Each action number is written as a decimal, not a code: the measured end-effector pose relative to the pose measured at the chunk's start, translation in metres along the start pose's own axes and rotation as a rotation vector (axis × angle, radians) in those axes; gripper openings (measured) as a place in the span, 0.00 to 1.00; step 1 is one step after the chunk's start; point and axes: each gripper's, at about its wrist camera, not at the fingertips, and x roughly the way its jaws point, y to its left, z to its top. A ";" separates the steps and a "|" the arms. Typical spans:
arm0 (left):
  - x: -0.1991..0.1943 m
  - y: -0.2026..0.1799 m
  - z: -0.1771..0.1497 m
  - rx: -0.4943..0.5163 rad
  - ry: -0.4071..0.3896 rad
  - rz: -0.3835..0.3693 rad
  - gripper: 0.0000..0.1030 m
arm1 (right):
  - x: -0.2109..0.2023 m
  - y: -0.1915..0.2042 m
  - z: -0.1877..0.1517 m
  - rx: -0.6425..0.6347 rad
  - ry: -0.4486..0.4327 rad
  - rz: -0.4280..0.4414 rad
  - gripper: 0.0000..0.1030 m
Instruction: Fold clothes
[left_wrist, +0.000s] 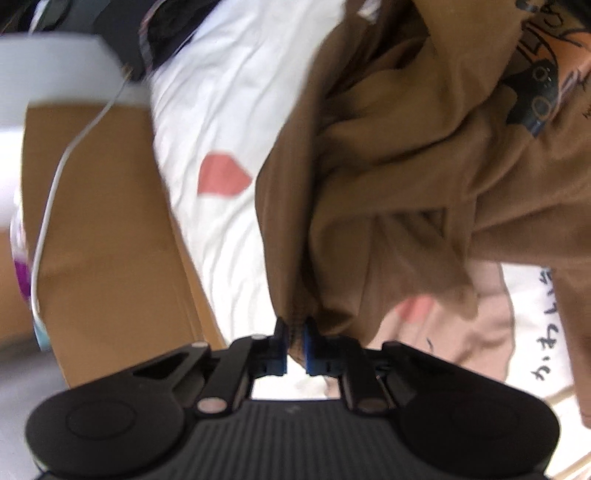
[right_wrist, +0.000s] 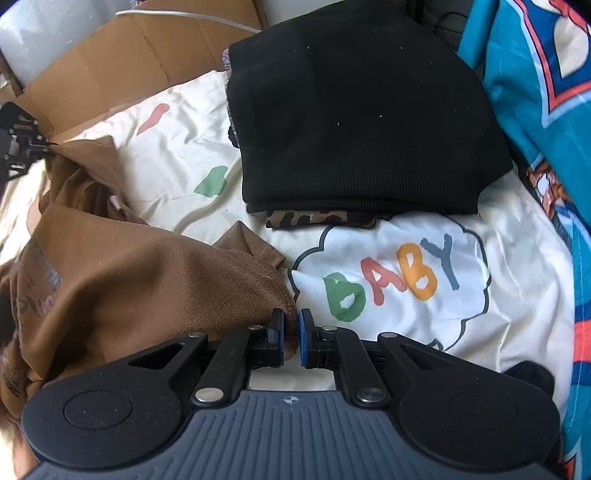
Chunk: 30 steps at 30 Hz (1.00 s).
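The bedsheet (right_wrist: 517, 258) carries one readable word, "BABY" (right_wrist: 391, 280), printed in green, red, orange and grey-blue letters inside a cloud outline. In the left wrist view the same white sheet shows a few dark handwritten-style characters at the right edge (too blurred to read), and the brown shirt (left_wrist: 406, 184) bears a dark printed graphic with lettering that cannot be made out either.

One brown shirt lies crumpled on the bed, at the left of the right wrist view. The left gripper (left_wrist: 294, 345) is clamped on a bunched hem of it; the right gripper (right_wrist: 290, 338) is pinched on another edge of the same cloth. Two grippers, then, both closed on fabric.

One folded black garment (right_wrist: 362, 118) sits atop one leopard-print piece (right_wrist: 314, 218). One teal cartoon blanket (right_wrist: 546, 110) fills the right side, one cardboard box (right_wrist: 110, 66) stands beyond the bed, and one white cable (left_wrist: 55, 184) crosses it.
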 end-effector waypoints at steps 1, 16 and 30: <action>-0.002 0.000 -0.007 -0.035 0.005 -0.004 0.07 | 0.000 0.002 0.001 -0.017 -0.004 -0.009 0.06; -0.102 -0.094 -0.113 -0.382 0.037 -0.068 0.06 | -0.002 0.039 0.031 -0.193 -0.074 -0.073 0.06; -0.194 -0.186 -0.170 -0.686 0.166 -0.221 0.06 | 0.001 0.116 0.061 -0.325 -0.124 0.071 0.06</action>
